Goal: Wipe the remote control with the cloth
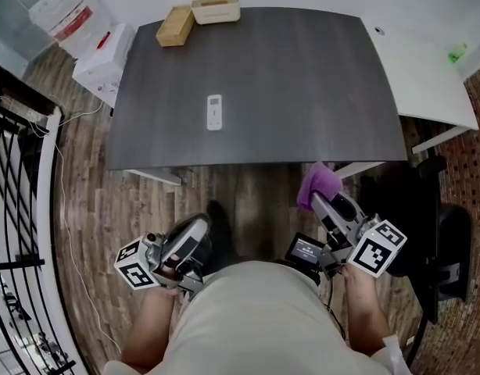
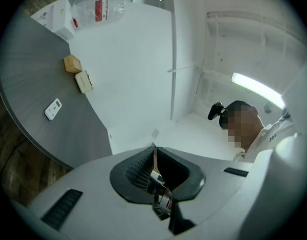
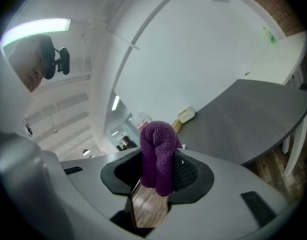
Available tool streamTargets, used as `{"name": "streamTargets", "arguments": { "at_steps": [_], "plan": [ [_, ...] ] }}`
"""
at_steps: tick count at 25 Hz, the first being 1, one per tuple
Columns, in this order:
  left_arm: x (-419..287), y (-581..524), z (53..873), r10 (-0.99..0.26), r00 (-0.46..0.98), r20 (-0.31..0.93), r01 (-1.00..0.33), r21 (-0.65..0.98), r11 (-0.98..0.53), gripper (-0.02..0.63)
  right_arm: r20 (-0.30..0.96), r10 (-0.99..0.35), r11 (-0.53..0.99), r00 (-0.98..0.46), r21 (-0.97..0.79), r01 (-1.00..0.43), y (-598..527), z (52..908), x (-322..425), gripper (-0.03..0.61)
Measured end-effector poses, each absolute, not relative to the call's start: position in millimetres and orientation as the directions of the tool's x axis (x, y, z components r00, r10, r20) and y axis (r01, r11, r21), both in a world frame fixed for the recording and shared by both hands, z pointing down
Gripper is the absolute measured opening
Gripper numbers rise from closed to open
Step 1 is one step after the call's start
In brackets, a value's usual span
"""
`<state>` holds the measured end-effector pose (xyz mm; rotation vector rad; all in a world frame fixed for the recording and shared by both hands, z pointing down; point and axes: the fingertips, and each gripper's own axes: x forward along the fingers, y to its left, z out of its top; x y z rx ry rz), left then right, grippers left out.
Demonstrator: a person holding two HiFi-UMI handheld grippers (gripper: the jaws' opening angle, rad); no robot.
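Closest to us, both claws hang at waist level over the wood-plank floor (image 1: 248, 186), short of the counter (image 1: 302, 92). Our left claw (image 1: 199, 226) has its jaws pressed together with nothing between them. Our right claw (image 1: 318, 196) is clamped on the purple cloth (image 1: 317, 181), and a folded wad of it bulges out past the tips. The remote control (image 1: 214, 112) lies flat on the counter, left of the middle, well apart from both claws and not yet wiped.

We judge the step in hand to be carrying the cloth to the remote. To do it well, we should swing the right claw forward and leftward over the near edge. Then we lower it so the soft bulge meets the remote rather than the hard tips. A light plastic piece on a smooth top will likely skid, so we would pin one end with the closed left claw and stroke along its length.

The cloth looks thick and nubby, like microfibre, and it is doubled into a rounded roll. The counter is dark grey and matte, with a faint grain and rounded corners. The remote is a small white slab with soft corners and a little window near one end. At the far edge sit a tan cardboard box (image 1: 175, 26) and a pale box (image 1: 216, 9) just beside it.
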<state>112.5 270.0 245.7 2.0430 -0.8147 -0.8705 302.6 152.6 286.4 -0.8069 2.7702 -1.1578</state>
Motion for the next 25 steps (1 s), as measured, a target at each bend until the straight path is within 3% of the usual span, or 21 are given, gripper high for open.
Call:
{"name": "streamTargets", "arguments": {
  "at_steps": [4, 11, 25],
  "plan": [
    [133.4, 276.6, 226.1, -0.743, 0.598, -0.299, -0.288, 0.785, -0.548, 0.005, 0.076, -0.449, 0.585, -0.891, -0.729, -0.356, 181.8, 268.4, 306.2, 0.149],
    [162.0, 293.2, 208.6, -0.655, 0.665, -0.359, -0.193, 0.764, -0.615, 0.005, 0.018, -0.438, 0.564, -0.899, -0.773, -0.290, 215.1, 254.0, 307.3, 0.149],
    [90.6, 369.6, 214.3, -0.680, 0.621, -0.389, -0.186, 0.769, -0.611, 0.005, 0.045, -0.400, 0.574, -0.916, -0.766, -0.288, 275.2, 241.3, 235.6, 0.149]
  ]
}}
